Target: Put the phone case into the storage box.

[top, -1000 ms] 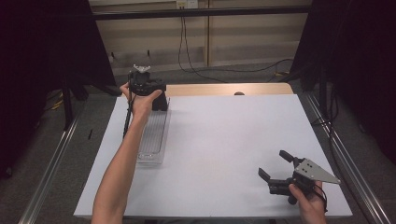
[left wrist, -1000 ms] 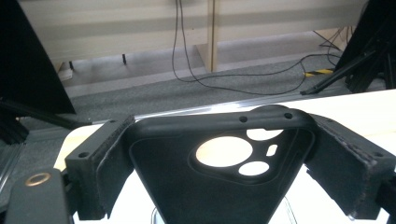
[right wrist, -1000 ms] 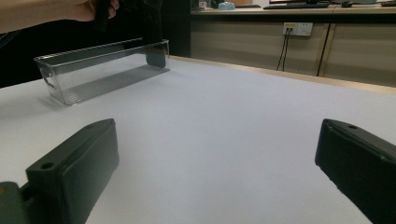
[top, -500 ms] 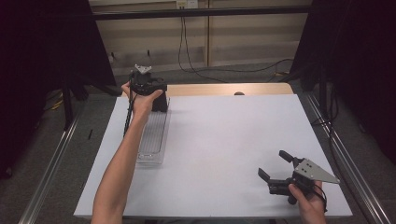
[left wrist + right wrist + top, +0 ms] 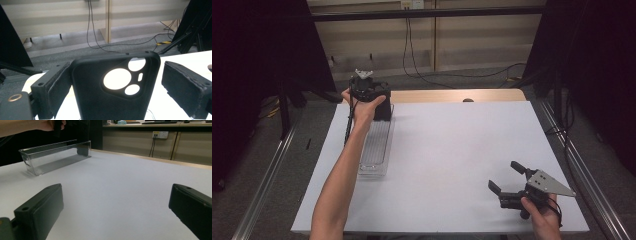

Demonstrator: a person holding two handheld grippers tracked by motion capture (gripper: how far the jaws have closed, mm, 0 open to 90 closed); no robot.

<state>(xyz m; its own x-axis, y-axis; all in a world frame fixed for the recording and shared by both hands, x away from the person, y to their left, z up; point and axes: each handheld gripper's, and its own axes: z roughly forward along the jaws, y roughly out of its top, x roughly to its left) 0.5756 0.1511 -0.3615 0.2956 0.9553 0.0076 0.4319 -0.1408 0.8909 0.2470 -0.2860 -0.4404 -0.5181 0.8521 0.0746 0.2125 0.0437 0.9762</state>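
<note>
**Phone case held upright at the far end of the clear tray**

A white table point(image 5: 452, 165) takes up most of the space in front of the person, with a strip of bare wood along its far edge; a long clear plastic tray point(image 5: 376, 147) lies on its left side, running away from the person; in the right gripper view the tray point(image 5: 53, 156) sits well off across the bare white surface, see-through walls and a ribbed floor.

The left arm stretches out along the tray, and the left gripper point(image 5: 371, 95) is at the tray's far end; between its jaws stands a black phone case point(image 5: 112, 87), upright, camera cut-outs near its top; the left pad lies against the case's edge, while the right pad stands apart from it with white table showing in the gap, so the jaws are spread and not clamped on the case; from above the case point(image 5: 383, 107) shows as a dark block at the tray's far end.

The right gripper point(image 5: 507, 182) rests near the table's near right corner, well apart from the tray; its jaws gape wide with nothing between them.
</note>
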